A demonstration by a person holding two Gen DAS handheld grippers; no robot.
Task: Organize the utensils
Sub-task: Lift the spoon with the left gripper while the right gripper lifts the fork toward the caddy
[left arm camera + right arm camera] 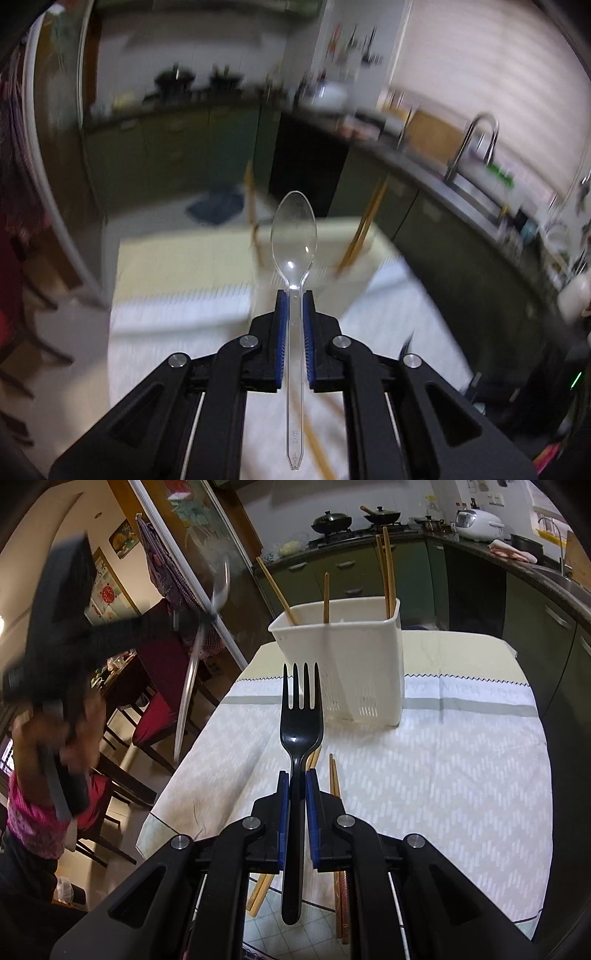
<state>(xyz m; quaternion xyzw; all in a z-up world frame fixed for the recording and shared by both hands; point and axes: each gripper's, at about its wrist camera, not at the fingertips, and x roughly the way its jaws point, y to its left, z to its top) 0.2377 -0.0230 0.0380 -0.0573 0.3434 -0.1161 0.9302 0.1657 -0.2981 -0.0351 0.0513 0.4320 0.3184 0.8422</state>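
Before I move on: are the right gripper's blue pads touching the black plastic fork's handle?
Touching. The right wrist view shows the right gripper with both blue pads pressed against the black plastic fork, no gap either side.

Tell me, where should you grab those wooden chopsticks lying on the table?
Best guess: the pair of wooden chopsticks lying flat on the white patterned cloth are thin, so pinch across their middle, coming straight down from above. Their near ends hide behind the right gripper.
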